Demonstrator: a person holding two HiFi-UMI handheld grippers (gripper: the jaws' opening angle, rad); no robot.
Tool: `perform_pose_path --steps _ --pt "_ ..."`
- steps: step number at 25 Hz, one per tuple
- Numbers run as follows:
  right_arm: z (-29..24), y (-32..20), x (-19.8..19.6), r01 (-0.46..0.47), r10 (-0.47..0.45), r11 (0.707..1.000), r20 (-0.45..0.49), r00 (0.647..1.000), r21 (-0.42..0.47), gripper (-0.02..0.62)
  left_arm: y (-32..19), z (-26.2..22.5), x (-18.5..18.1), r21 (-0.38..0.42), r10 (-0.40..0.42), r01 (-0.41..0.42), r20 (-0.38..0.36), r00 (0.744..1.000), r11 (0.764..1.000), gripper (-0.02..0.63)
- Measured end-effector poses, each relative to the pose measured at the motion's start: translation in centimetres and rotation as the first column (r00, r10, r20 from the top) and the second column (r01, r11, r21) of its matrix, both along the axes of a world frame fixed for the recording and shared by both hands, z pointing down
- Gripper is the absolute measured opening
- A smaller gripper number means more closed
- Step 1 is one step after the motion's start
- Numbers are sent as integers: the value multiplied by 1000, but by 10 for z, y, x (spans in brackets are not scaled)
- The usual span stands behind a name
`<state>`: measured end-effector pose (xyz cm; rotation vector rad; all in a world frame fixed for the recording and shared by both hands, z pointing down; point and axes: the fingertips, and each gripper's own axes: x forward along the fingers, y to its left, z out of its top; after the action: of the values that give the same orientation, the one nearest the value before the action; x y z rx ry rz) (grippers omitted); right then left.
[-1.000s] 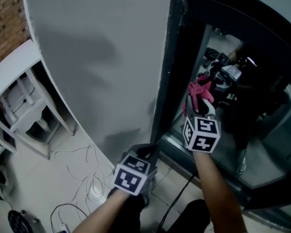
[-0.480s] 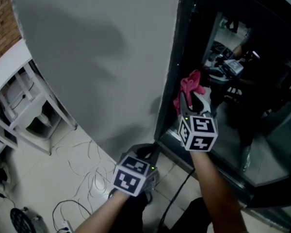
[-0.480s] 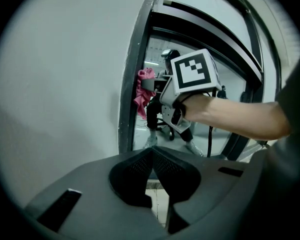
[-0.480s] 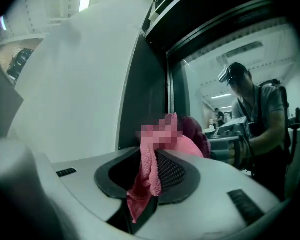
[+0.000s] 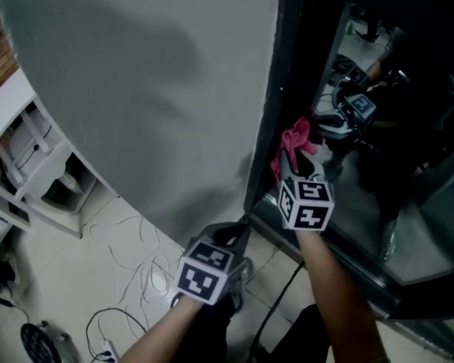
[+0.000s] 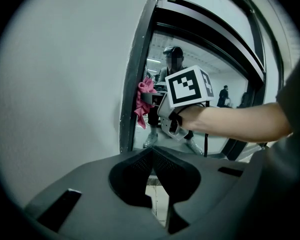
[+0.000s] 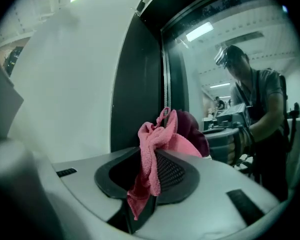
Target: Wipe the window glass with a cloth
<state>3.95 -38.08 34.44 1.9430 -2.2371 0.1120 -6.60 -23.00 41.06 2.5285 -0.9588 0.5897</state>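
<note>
Seen from above, the right gripper (image 5: 296,157) is clamped tight on a pink cloth (image 5: 293,138). Its jaws pinch the bunched fabric, which bulges beyond them and hangs in a tail below. The cloth sits at the near left edge of the window glass (image 5: 378,180), just right of the dark window frame (image 5: 276,104); whether it touches the glass cannot be told. The glass reflects the person and the gripper. The left gripper (image 5: 231,237) is lower and nearer, by the foot of the frame, its jaws closed together with nothing between them. A grey wall (image 5: 151,89) fills the left. White cables (image 5: 136,257) lie on the pale floor (image 5: 57,274).
</note>
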Motion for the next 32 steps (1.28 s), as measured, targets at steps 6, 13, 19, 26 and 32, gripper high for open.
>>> perform_pose_path --steps 6,13,19,26,32 --pt "12 -5 11 -41 41 999 -8 999 -22 84 0 2 3 -5 7 -7 10 1000 1000 5" --pt "16 18 37 -125 124 992 -25 992 -27 81 6 1 13 -1 32 -32 6 999 999 5" --pt "17 47 72 -176 175 984 -36 984 -28 80 16 -2 36 5 71 -71 -1 997 997 5" --pt "16 85 113 -231 230 973 -40 972 -22 78 32 -7 73 22 136 -136 -7 991 990 5" --pt "15 124 151 -281 280 960 -38 959 -14 77 51 -8 110 35 210 -210 0 978 977 5"
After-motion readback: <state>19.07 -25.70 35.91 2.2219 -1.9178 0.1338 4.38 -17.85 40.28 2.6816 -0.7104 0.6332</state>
